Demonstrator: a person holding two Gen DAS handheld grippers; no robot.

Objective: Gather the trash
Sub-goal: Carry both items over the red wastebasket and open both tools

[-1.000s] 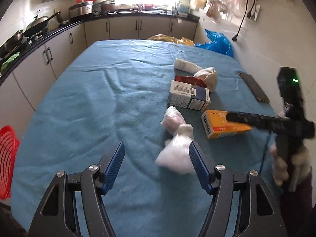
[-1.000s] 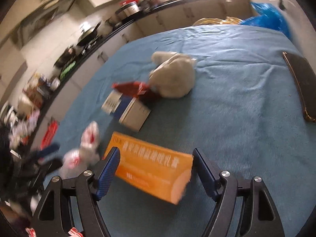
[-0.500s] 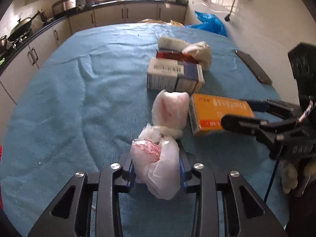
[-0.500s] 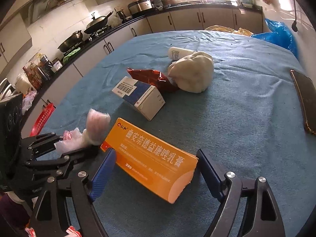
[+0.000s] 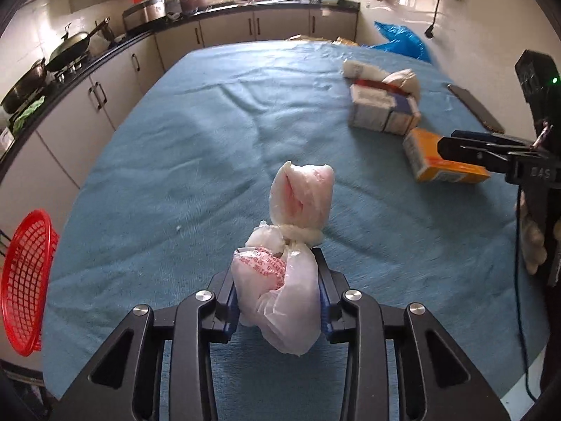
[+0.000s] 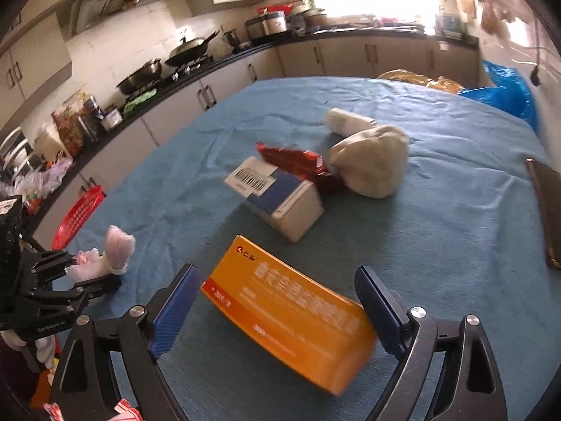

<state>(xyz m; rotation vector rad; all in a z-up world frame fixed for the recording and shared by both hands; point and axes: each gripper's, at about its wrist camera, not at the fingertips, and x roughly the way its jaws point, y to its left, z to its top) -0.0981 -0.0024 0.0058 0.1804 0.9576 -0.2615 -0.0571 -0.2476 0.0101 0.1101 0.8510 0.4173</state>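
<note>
Kitchen setting, blue-cloth tabletop (image 5: pixel 196 147) with cabinets and a stove run along the far and left sides. My left gripper (image 5: pixel 278 301) has its fingers squeezed onto the knotted plastic bag (image 5: pixel 284 280), gripping the lower bulge so the knot and upper puff stick out ahead; it looks lifted or close to it, hard to say from this angle. Red basket (image 5: pixel 24 280) sits off the tabletop's left edge, which I read as the drop point, so grabbing the bag from that side makes sense.

My right gripper (image 6: pixel 277 312) has fingers spread wide, straddling the orange box (image 6: pixel 291 319) without touching it. Box lies flat and angled across the gap, so the fingers would close on its long sides. Some motion blur on the box, can't confirm contact.

Count of trash on the cloth:
- 1 plastic bag (held)
- 1 orange box
- 1 blue-and-white carton (image 6: pixel 277 196)
- 1 red wrapper (image 6: pixel 298 161), tucked between carton and wad
- 1 beige crumpled wad (image 6: pixel 371 165)
- 1 white tube-like item (image 6: pixel 347 122) behind the wad

Also 1 dark flat object (image 6: pixel 547 210) at the right edge, likely not trash.
</note>
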